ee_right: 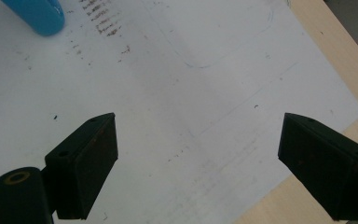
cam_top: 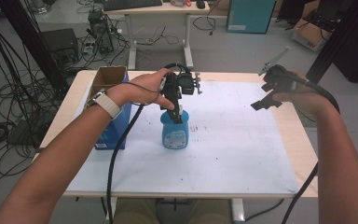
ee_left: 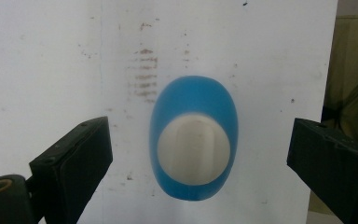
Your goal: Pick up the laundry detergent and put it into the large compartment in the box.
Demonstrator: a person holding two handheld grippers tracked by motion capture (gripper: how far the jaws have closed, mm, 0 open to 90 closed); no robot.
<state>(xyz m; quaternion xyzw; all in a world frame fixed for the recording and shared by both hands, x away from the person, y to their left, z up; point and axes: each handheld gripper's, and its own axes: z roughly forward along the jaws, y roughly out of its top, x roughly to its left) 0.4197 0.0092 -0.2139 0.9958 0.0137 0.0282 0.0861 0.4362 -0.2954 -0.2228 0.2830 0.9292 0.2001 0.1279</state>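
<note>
The left gripper point(cam_top: 175, 112) hangs directly over a blue bottle point(cam_top: 174, 134) with a white cap point(ee_left: 194, 143), pointing straight down at it; in the left gripper view its jaws stand wide apart, one on each side of the cap, neither touching it, so the gripper is released and grasps nothing. The bottle stands upright on a white sheet point(cam_top: 233, 149) that covers most of the wooden table point(cam_top: 303, 144); seen from the gripper's camera the cap sits centred between the jaws, with a patch of brown smudges point(ee_left: 144, 74) on the sheet just beyond the bottle. The person's left hand point(cam_top: 142, 88) holds this gripper from its far-left side, a white watch point(cam_top: 105, 103) on the wrist, and a black cable point(cam_top: 116, 154) trails from the gripper toward the near table edge. Well to the left of the left gripper stands an open cardboard box point(cam_top: 108, 79) with blue sides, at the table's left edge.

The right gripper point(cam_top: 265, 103) is held in the air over the right part of the sheet, well apart from the bottle; its jaws are also spread wide with nothing between them, so it too is released. In the right gripper view the blue base of the bottle point(ee_right: 37, 16) lies far off to the upper left of its jaws, and bare sheet lies below them, with the table edge point(ee_right: 335, 56) to their right.
</note>
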